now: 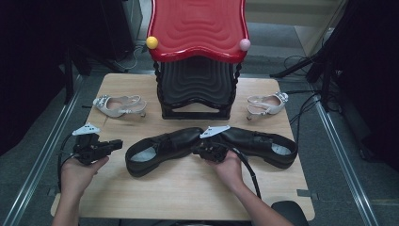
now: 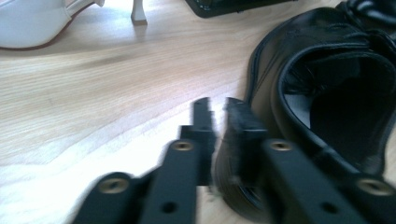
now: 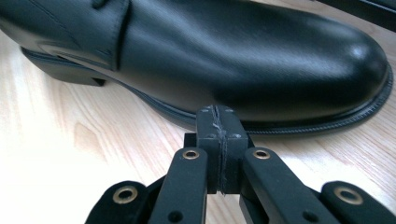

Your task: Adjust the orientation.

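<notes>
Two black shoes lie across the middle of the desk, the left black shoe heel-out toward the left gripper and the right black shoe toe-in at the centre, their toes meeting in front of the black stand. The left gripper's fingers sit almost clenched just beside that shoe's heel rim with nothing caught between them (a narrow slit of gap remains), while the right gripper has its fingers pressed flat together, empty, hard up against the sole edge near the toe. Out at the desk's far corners lie two white heeled sandals, the left white sandal and the right white sandal, under the red seat with its yellow ball and pink ball.
</notes>
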Available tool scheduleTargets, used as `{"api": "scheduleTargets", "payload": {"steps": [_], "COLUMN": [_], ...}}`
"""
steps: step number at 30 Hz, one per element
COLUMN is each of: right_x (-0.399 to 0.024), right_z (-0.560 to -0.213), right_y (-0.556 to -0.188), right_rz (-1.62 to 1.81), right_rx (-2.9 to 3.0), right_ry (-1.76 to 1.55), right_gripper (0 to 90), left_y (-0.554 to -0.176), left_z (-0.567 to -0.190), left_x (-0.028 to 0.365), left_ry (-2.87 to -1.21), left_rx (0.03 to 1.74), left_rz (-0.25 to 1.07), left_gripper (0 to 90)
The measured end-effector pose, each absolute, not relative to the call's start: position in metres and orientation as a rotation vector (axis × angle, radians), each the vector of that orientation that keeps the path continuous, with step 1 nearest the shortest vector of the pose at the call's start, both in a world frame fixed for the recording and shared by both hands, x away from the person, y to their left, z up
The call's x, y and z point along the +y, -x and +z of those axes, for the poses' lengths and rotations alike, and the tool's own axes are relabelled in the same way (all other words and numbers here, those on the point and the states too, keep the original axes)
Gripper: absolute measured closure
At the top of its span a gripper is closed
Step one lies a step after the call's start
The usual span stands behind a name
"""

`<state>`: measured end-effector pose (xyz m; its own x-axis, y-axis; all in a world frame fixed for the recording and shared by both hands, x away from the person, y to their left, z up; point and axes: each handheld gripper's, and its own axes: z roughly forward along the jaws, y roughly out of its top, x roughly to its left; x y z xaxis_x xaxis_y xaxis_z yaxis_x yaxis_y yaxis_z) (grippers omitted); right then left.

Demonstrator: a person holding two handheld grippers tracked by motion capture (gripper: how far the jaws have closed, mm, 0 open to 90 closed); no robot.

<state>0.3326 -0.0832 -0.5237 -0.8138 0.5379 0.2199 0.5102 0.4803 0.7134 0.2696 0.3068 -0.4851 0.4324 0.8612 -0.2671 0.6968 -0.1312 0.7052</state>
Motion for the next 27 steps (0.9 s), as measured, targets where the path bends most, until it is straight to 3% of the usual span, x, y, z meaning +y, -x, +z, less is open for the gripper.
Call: {"api": "scheduleTargets", "payload": {"steps": [10, 27], "right_x": [-0.08, -0.071], "right_z": [-0.522, -0.522], "right_y": [-0.328, -0.321], "right_rz": [1.306, 1.324], "right_rx": [2.692, 2.727], "right_ry": [-0.939, -0.906], "right_gripper": [90.0, 90.0], "left_y": [-0.281, -0.268], "left_z": [-0.505, -0.504], "left_x": [0.282, 0.264], "left_ry": [-1.994, -1.999], "left_rx": [1.267, 1.188], "left_rz": [0.229, 0.126], "left_gripper": [85.6, 89.6]}}
